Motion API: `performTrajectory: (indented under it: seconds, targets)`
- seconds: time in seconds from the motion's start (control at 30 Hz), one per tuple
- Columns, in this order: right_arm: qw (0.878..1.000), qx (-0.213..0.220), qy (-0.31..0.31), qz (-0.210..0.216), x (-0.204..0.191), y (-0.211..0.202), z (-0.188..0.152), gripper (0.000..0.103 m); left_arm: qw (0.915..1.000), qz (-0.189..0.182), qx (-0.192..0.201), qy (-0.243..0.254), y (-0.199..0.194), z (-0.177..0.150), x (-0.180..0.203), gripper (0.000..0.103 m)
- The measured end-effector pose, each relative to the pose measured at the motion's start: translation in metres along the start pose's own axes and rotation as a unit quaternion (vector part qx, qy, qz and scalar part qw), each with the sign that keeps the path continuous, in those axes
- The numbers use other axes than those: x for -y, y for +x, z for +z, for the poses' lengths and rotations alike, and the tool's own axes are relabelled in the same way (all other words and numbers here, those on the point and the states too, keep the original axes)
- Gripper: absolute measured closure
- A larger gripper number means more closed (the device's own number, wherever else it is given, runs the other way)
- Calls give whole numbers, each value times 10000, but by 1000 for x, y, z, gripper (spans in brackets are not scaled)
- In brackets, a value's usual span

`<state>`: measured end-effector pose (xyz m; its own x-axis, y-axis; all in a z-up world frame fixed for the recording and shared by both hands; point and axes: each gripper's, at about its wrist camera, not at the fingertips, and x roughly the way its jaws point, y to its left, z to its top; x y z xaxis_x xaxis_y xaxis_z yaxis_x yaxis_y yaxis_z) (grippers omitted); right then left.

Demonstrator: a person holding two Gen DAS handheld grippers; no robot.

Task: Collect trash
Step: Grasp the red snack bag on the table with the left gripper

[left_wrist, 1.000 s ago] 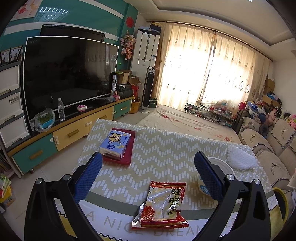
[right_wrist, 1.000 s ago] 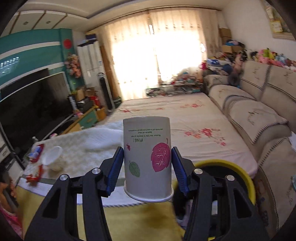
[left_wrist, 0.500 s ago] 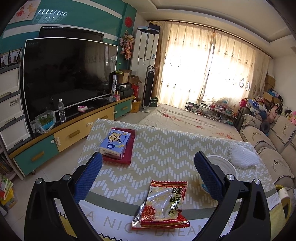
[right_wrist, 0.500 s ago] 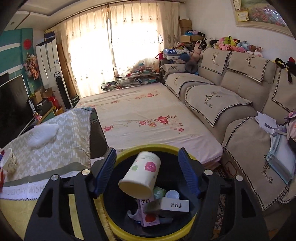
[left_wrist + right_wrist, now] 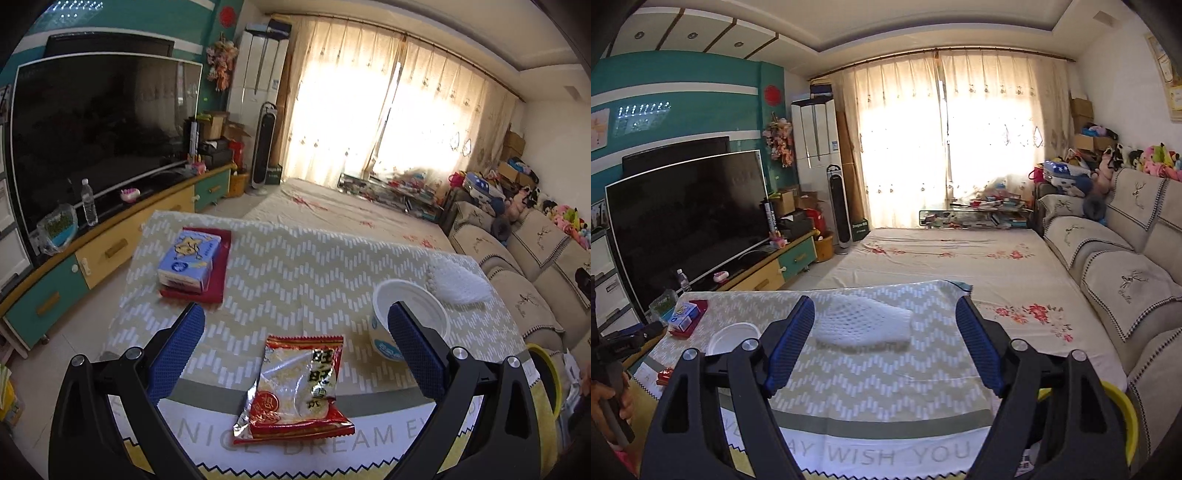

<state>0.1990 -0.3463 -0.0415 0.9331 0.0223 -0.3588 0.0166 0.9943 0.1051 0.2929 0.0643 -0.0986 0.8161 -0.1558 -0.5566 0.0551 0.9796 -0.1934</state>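
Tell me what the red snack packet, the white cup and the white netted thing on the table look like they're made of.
Snack packet: glossy plastic film with a silvery inner edge, crinkled and catching glare. White cup: looks like coated paper or thin plastic, with a smooth matte wall and rolled rim; hard to tell which. Netted thing: likely soft foam mesh, shown by its regular open-cell pattern.

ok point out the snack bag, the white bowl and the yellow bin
snack bag (image 5: 299,384), left wrist view, clear middle panel
white bowl (image 5: 424,295), left wrist view, inner wall
yellow bin (image 5: 1124,410), right wrist view, rim

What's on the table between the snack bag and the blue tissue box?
Nothing: in the left wrist view only bare zigzag tablecloth lies between the snack bag and the tissue box.
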Motion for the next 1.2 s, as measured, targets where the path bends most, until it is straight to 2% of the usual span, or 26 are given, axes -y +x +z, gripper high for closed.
performTrajectory:
  seconds: [0.1, 0.23, 0.37, 0.53, 0.57, 0.63, 0.8, 0.83, 0.97, 1.0, 1.2]
  targets:
    - [10000, -98, 3, -11, -2, 12, -10, 29, 9985, 44, -505, 186, 19, -8, 6, 5]
    - [9995, -313, 75, 43, 3, 22, -15, 29, 9937, 255, -984, 473, 39, -20, 17, 5]
    - [9994, -324, 93, 92, -1, 21, -16, 28, 9860, 730, -1226, 858, 56, -33, 26, 5]
    - [9993, -333, 83, 146, -4, 20, -16, 28, 9812, 868, -1438, 949, 67, -39, 26, 7]
    - [9993, -334, 85, 151, -5, 20, -16, 28, 9807, 877, -1462, 953, 69, -39, 26, 10]
    - [9993, -329, 90, 148, -5, 20, -16, 28, 9802, 859, -1529, 923, 71, -40, 24, 36]
    - [9992, -359, 134, 128, -4, 21, -15, 27, 9810, 750, -1550, 896, 74, -39, 21, 42]
    - [9992, -361, 131, 121, -4, 22, -15, 27, 9811, 729, -1539, 917, 73, -40, 22, 47]
    - [9993, -352, 114, 70, -4, 23, -14, 27, 9830, 651, -1414, 971, 66, -37, 27, 54]
    - [9993, -350, 114, 55, -3, 23, -14, 27, 9836, 639, -1383, 966, 64, -36, 27, 59]
    - [9996, -214, 175, -74, 1, 19, -12, 27, 9904, 492, -928, 893, 37, -22, 32, 60]
